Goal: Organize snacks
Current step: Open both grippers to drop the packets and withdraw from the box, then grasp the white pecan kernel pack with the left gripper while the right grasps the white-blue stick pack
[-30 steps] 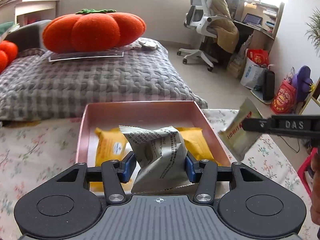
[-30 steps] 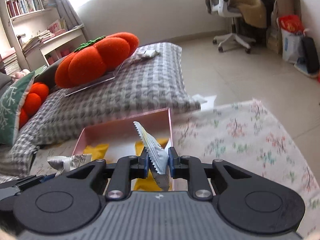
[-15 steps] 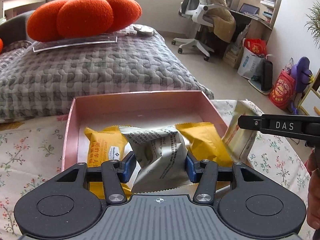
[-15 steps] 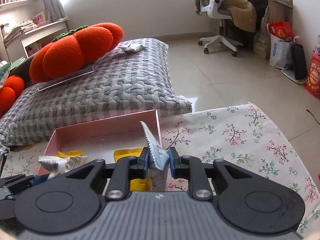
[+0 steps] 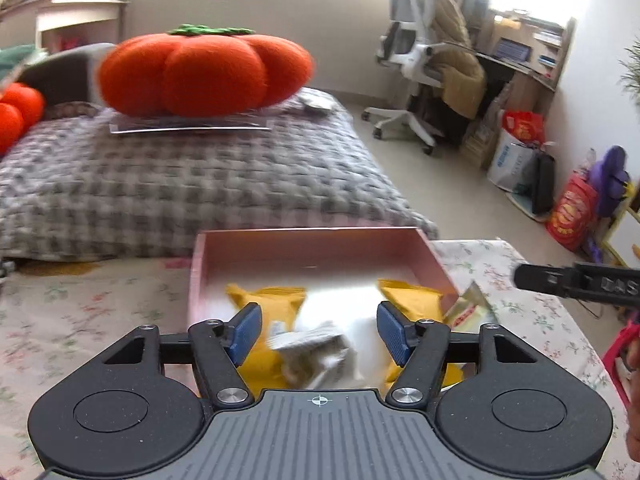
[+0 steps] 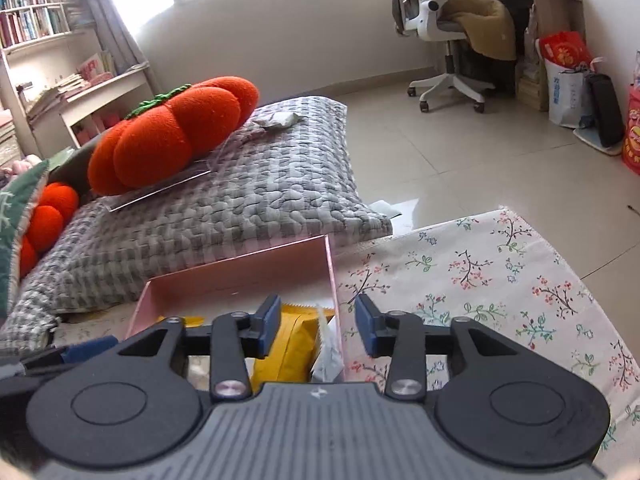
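Grey quilted cushion (image 5: 192, 188) with orange pumpkin plush (image 5: 204, 72) sits behind pink box (image 5: 312, 240) on floral counter (image 6: 500, 280). Left tool (image 5: 318, 330) spread wide, empty, over blurred silver snack packet (image 5: 312, 350) lying on yellow packets (image 5: 276, 296) in the box. Right tool (image 6: 316, 326) spread wide, empty; pale packet (image 6: 328, 354) stands against box's right wall. Office chair (image 6: 448, 40) far right.

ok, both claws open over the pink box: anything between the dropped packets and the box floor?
Nothing foreign visible. The silver packet lies blurred below the open left claw, among yellow packets inside the pink box. The right claw is open; its pale packet leans against the box's right wall.
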`<state>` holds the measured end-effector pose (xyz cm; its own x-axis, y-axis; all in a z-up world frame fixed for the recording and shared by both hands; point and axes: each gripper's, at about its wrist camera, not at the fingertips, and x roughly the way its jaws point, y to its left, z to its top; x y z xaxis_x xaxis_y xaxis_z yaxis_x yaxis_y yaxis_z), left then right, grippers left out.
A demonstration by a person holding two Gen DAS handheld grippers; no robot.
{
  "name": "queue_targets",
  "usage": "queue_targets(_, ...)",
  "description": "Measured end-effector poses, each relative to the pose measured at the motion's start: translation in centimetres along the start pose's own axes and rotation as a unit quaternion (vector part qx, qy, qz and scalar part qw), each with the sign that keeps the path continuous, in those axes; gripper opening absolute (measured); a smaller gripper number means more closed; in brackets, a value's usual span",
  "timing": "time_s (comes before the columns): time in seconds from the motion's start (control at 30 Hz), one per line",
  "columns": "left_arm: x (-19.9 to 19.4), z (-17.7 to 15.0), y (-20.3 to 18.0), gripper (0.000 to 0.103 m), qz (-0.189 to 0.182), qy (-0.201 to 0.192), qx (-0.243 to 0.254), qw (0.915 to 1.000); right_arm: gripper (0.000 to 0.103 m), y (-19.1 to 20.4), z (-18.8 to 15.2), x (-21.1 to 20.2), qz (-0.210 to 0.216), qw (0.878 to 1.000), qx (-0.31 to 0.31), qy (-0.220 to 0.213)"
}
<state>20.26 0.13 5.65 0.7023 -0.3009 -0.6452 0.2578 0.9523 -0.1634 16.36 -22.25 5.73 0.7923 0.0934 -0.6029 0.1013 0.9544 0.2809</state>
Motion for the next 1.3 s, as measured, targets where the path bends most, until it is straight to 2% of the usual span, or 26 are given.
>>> queue_targets(0.17,-2.6,-0.8,1.3,0.064,0.054,0.008,-0.013,0.9984,0.056,0.3,-0.2,-1.9,0.001,1.000,-0.025,-0.004)
queue_targets(0.3,-4.5,-2.2,1.8,0.065,0.088,0.016,-0.017,0.9959,0.065,0.2,-0.4,-3.3,0.011,1.000,-0.021,0.001)
queue_targets(0.5,-6.2,-4.0,1.7,0.069,0.104,0.031,-0.021,0.9939,0.076,1.0,-2.1,-5.5,0.007,0.998,-0.060,0.004)
queue_targets(0.6,-5.7,-4.6,1.4,0.074,0.109,0.043,-0.014,0.9930,0.079,1.2,-3.1,-5.9,0.012,0.997,-0.074,0.017)
queue_targets(0.73,-4.9,-5.2,1.0,0.076,0.112,0.062,0.000,0.9918,0.089,1.1,-3.3,-5.9,0.003,0.995,-0.091,0.032)
queue_targets(0.83,-4.7,-5.3,0.6,0.082,0.106,0.068,0.005,0.9921,0.089,0.7,-3.4,-5.1,-0.009,0.994,-0.091,0.053)
queue_targets(1.03,-4.3,-5.6,0.4,0.088,0.115,0.079,0.013,0.9902,0.090,-0.8,-4.5,-2.9,0.005,0.991,-0.047,0.128)
queue_targets(1.3,-3.7,-6.0,0.7,0.088,0.135,0.092,0.017,0.9865,0.091,-1.3,-6.0,-1.4,-0.014,0.984,-0.029,0.175)
